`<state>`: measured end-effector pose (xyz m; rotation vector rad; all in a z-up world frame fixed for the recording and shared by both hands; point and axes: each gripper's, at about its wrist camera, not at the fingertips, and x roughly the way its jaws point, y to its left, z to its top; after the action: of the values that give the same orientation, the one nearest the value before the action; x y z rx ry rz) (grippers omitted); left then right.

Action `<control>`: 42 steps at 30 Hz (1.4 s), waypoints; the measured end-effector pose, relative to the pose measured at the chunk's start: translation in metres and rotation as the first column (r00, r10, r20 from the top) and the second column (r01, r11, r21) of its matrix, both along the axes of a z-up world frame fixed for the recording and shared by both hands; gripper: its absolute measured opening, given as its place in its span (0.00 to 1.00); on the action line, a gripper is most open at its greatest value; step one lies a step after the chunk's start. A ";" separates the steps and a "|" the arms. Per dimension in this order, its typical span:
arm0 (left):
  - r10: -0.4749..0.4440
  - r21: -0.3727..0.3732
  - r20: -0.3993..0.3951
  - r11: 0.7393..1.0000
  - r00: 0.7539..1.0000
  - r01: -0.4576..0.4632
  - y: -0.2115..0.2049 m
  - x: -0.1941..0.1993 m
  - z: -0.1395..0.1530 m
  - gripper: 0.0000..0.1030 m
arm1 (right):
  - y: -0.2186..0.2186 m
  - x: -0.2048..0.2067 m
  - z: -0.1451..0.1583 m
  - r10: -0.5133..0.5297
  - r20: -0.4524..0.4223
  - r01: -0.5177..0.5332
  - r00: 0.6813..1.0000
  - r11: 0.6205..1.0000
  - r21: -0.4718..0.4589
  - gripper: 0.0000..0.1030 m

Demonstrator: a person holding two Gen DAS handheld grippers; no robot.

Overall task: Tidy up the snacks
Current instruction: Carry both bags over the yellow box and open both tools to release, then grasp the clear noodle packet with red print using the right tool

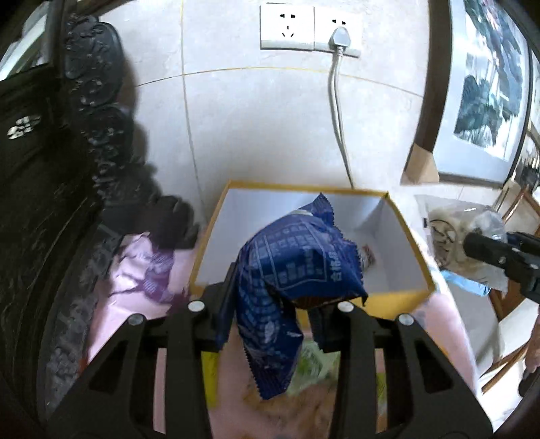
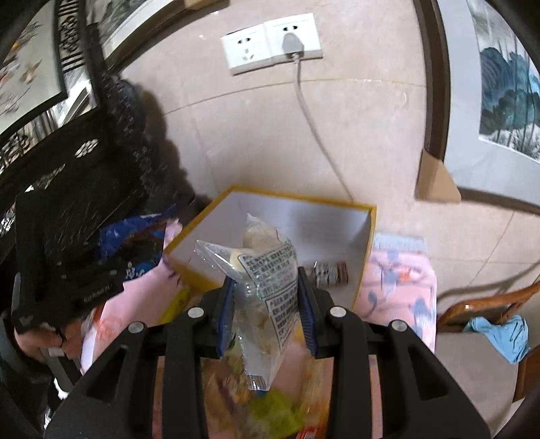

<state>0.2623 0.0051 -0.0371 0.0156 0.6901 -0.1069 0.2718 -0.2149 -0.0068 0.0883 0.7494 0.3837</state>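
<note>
Closest to the left wrist camera, the left gripper is clamped on a crumpled blue snack packet, which hangs down between the fingers toward 6 o'clock and bulges up toward 12. Over in the right wrist view it's the same deal: the right gripper is pinched tight on a clear snack bag with black printed text and pale pieces inside, the bag sticking up toward 12 o'clock and trailing down past the fingers. Under both grippers there's a blurry heap of more snacks, yellow and green wrappers mostly, too smeared to name, lying on a pink patterned cloth. Just beyond the packets sits the yellow box with a white inside, open on top, around 12 o'clock in both views. One small striped snack pack lies on the box floor, at about 2 o'clock from the right gripper. In the left view the right gripper shows up at 3 o'clock with its clear bag, off to the right of the box. At 9 o'clock there's dark carved wooden furniture. Farther back, at 12 o'clock, a beige tiled wall has a double white socket with a grey cable plugged in and running down behind the box, and framed paintings lean at 2 o'clock.
</note>
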 end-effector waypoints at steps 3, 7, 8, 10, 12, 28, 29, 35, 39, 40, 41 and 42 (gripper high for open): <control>-0.002 0.019 -0.017 1.000 1.000 0.003 -0.007 0.027 -0.005 0.36 | 0.002 0.020 -0.003 0.003 -0.010 -0.003 1.000 1.000 0.001 0.33; -0.033 0.026 -0.052 0.999 0.998 0.035 -0.015 0.051 -0.017 0.36 | 0.007 0.037 -0.017 0.006 -0.037 -0.007 0.999 0.999 -0.039 0.33; -0.035 0.021 -0.061 0.999 0.998 0.036 -0.017 0.056 -0.020 0.36 | 0.007 0.040 -0.020 0.007 -0.044 -0.009 0.999 0.999 -0.044 0.33; -0.047 0.006 -0.072 0.999 0.996 0.047 -0.017 0.063 -0.026 0.36 | 0.007 0.043 -0.026 0.001 -0.051 -0.004 0.999 0.999 -0.053 0.33; -0.049 0.008 -0.085 0.999 0.995 0.049 -0.019 0.067 -0.031 0.36 | 0.005 0.047 -0.032 -0.010 -0.059 0.006 0.998 0.998 -0.061 0.33; 0.027 0.190 -0.091 0.982 0.996 -0.009 0.011 0.045 -0.046 0.98 | -0.028 0.020 -0.044 -0.117 -0.078 0.108 0.990 0.988 -0.112 0.98; 0.052 0.218 -0.083 0.975 0.995 -0.033 0.020 0.037 -0.048 0.98 | -0.032 0.008 -0.049 -0.117 -0.087 0.107 0.989 0.987 -0.119 0.99; 0.164 0.294 -0.136 0.949 0.977 -0.119 0.080 -0.011 -0.088 0.98 | -0.031 -0.033 -0.134 -0.126 -0.246 0.077 0.961 0.977 -0.200 0.99; 0.169 0.282 -0.232 0.954 0.958 -0.100 0.092 -0.025 -0.122 0.98 | -0.016 -0.029 -0.178 -0.142 -0.274 0.080 0.951 0.970 -0.228 0.99; 0.161 0.284 -0.242 0.955 0.957 -0.089 0.091 -0.027 -0.127 0.98 | -0.013 -0.027 -0.182 -0.142 -0.269 0.081 0.952 0.970 -0.228 0.99; 0.150 0.288 -0.249 0.955 0.957 -0.075 0.089 -0.029 -0.131 0.98 | -0.010 -0.023 -0.187 -0.151 -0.258 0.088 0.954 0.967 -0.238 0.99; 0.134 0.297 -0.254 0.953 0.958 -0.055 0.087 -0.030 -0.137 0.98 | -0.009 -0.022 -0.191 -0.158 -0.253 0.095 0.955 0.965 -0.244 0.99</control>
<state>0.2326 0.0919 -0.1738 0.2505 0.9765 0.0879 0.2499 -0.2239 -0.1982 -0.0296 1.0481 0.1598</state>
